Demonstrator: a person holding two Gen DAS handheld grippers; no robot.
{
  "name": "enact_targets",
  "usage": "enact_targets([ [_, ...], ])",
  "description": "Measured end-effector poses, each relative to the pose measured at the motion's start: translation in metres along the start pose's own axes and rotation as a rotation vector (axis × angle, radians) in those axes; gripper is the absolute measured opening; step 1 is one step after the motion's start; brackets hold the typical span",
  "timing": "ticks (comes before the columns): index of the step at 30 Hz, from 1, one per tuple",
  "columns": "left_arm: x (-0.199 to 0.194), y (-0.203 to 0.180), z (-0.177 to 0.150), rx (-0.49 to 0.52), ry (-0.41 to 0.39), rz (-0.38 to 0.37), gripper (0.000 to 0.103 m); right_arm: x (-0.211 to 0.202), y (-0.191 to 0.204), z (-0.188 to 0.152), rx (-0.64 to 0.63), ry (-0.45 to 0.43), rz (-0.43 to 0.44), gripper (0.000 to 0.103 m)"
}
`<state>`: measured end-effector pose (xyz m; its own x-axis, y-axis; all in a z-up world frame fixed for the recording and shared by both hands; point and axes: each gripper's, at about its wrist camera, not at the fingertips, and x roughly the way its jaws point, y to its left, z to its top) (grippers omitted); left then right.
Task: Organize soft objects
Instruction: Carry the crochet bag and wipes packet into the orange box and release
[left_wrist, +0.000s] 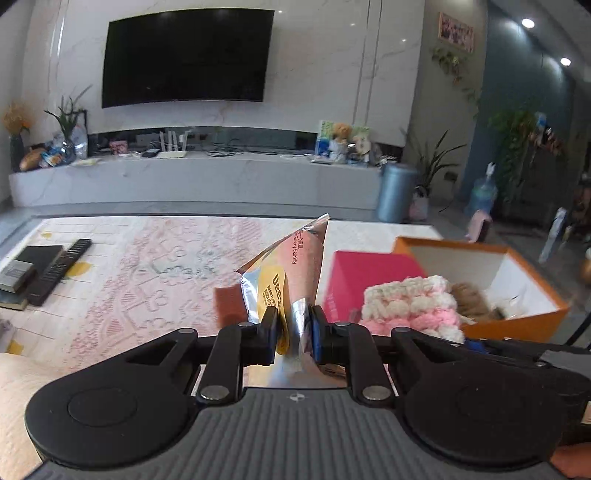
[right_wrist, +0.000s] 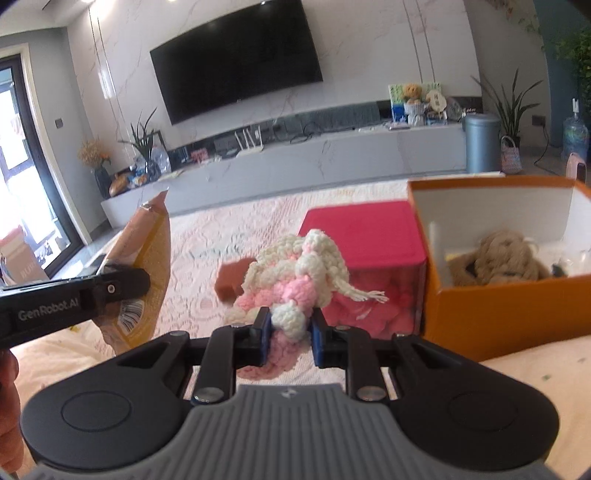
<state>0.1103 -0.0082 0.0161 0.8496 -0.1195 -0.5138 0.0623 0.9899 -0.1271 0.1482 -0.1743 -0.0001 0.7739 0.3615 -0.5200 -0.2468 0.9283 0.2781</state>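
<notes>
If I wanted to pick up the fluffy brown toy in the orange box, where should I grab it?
Probably from straight above, pinching the brown toy across its rounded top. The orange box has tall walls on every side and only its top is open, so a sideways reach looks blocked. The toy sits low inside.

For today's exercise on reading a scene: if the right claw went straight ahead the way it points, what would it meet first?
Probably the pink box. The right claw, gripping the knitted piece, points straight at it; depth is unclear.
</notes>
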Motion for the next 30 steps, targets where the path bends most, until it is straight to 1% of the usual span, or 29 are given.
enact_targets([
  [3, -0.003, -0.009, 0.010, -0.044, -0.004, -0.078, 0.020, -0.017, -0.012, 0.015, -0.005, -0.037, -0.017, 0.020],
  [7, 0.009, -0.025, 0.027, -0.088, 0.022, -0.195, 0.020, -0.037, -0.032, 0.033, -0.029, -0.069, -0.059, 0.021],
  [9, 0.016, -0.036, 0.034, -0.088, 0.028, -0.241, 0.020, -0.046, -0.047, 0.042, -0.037, -0.075, -0.082, 0.021],
  [13, 0.033, -0.063, 0.049, -0.055, 0.031, -0.325, 0.020, -0.057, -0.074, 0.060, -0.065, -0.076, -0.140, 0.021],
  [17, 0.061, -0.090, 0.060, -0.066, 0.100, -0.428, 0.020, -0.061, -0.100, 0.078, -0.095, -0.065, -0.193, 0.021],
  [20, 0.085, -0.111, 0.066, -0.057, 0.158, -0.475, 0.020, -0.059, -0.120, 0.092, -0.115, -0.044, -0.225, 0.021],
  [23, 0.109, -0.128, 0.071, -0.061, 0.212, -0.514, 0.020, -0.053, -0.136, 0.103, -0.179, -0.018, -0.269, 0.021],
  [26, 0.132, -0.142, 0.076, -0.062, 0.255, -0.533, 0.020, -0.040, -0.156, 0.112, -0.214, 0.033, -0.302, 0.020],
  [30, 0.162, -0.155, 0.077, -0.058, 0.316, -0.546, 0.020, -0.017, -0.185, 0.120, -0.223, 0.100, -0.337, 0.020],
])
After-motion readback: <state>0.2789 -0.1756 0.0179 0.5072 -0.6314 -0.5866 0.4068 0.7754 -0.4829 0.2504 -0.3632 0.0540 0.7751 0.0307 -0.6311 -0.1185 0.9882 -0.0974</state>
